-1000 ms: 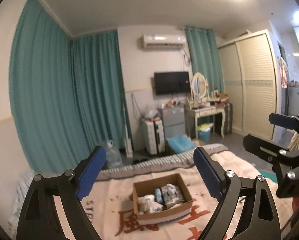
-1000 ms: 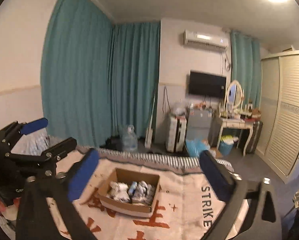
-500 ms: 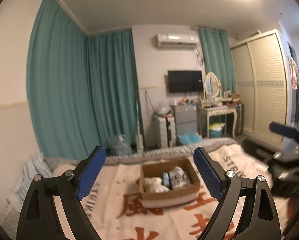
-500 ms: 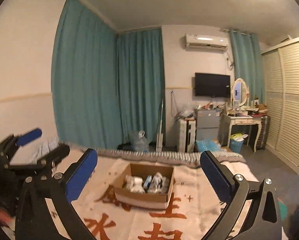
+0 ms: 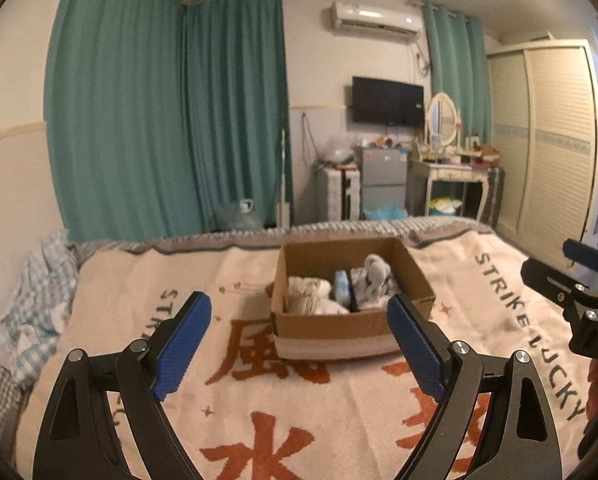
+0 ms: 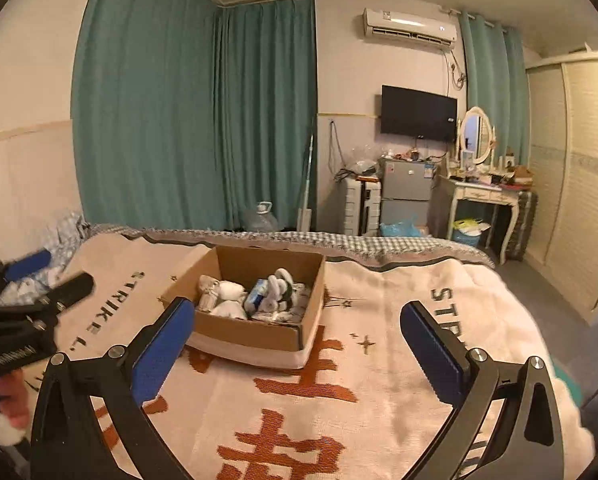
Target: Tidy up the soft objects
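Left wrist view: we've got both the left gripper and right gripper with jaws spread, empty, hovering over the bed's blanket near the cardboard box of soft toys.

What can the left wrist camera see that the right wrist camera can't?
Only the left wrist camera shows the right tongs from the side, poking in at the right edge.

Only the right wrist camera shows the left tongs from the side, at the left edge, and the person's hand under them.

Both show the cardboard box of soft things on the blanket, the TV, the air conditioner and the teal curtains. Both tongs are open and empty.
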